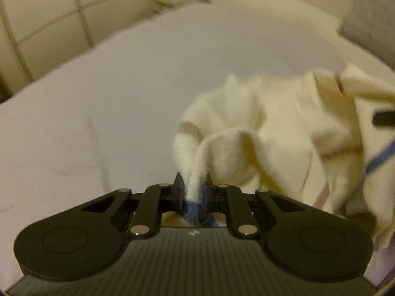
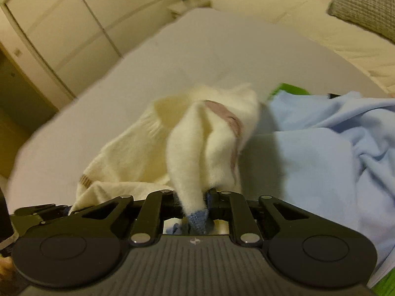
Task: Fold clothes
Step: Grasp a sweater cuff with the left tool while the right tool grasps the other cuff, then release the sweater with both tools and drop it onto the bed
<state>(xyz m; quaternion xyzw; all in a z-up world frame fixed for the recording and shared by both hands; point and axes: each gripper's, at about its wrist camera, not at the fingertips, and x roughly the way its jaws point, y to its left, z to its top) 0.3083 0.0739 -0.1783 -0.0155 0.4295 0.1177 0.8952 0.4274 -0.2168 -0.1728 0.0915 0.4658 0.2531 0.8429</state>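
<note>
Two grippers clamp one cream sweater above the white bed: the left gripper pinches a narrow bunch at a blue-trimmed edge, the right gripper another such bunch. Most of the sweater hangs crumpled between them, partly resting on the sheet, just beside a pale blue garment. Each hold is thin, so tension could pull the knit free; a lifted fold may also drag the blue garment along.
</note>
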